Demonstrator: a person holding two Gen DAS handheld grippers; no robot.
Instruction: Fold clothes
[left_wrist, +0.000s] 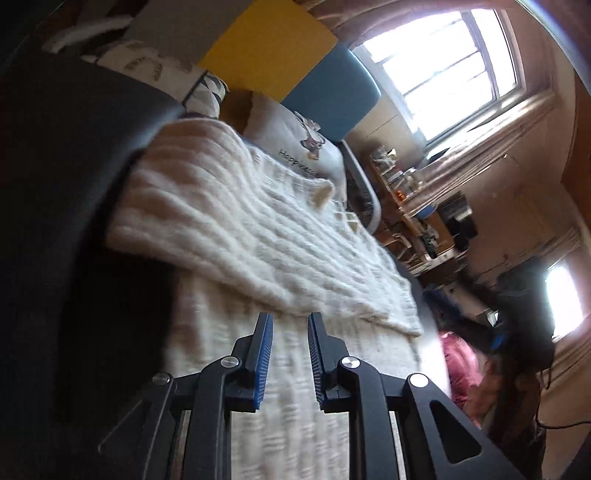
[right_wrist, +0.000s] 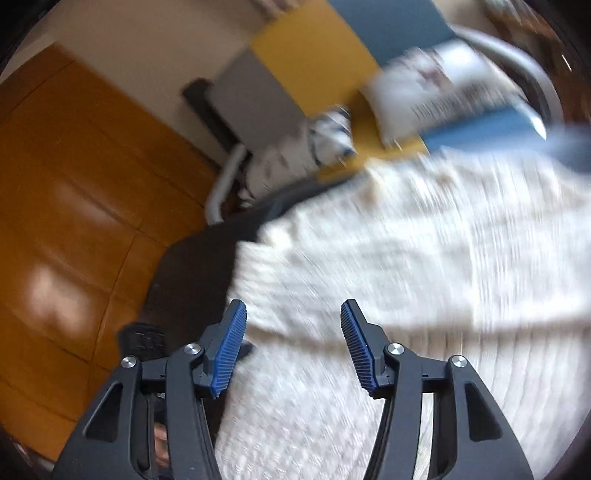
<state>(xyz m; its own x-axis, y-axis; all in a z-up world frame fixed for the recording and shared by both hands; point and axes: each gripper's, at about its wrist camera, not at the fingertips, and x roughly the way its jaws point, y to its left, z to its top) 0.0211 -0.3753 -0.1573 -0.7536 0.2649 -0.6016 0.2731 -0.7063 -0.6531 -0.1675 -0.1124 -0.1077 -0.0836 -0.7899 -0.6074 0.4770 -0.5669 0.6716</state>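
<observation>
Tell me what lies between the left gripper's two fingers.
Nothing is pinched there. In the left wrist view the left gripper has a narrow open gap, and through it only the white knitted sweater shows, lying below.

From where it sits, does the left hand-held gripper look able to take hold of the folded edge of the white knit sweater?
Probably yes. The left hand-held gripper points at the folded edge of the white knit sweater, its jaws apart with nothing between them, and no object lies between fingertips and fold.
</observation>
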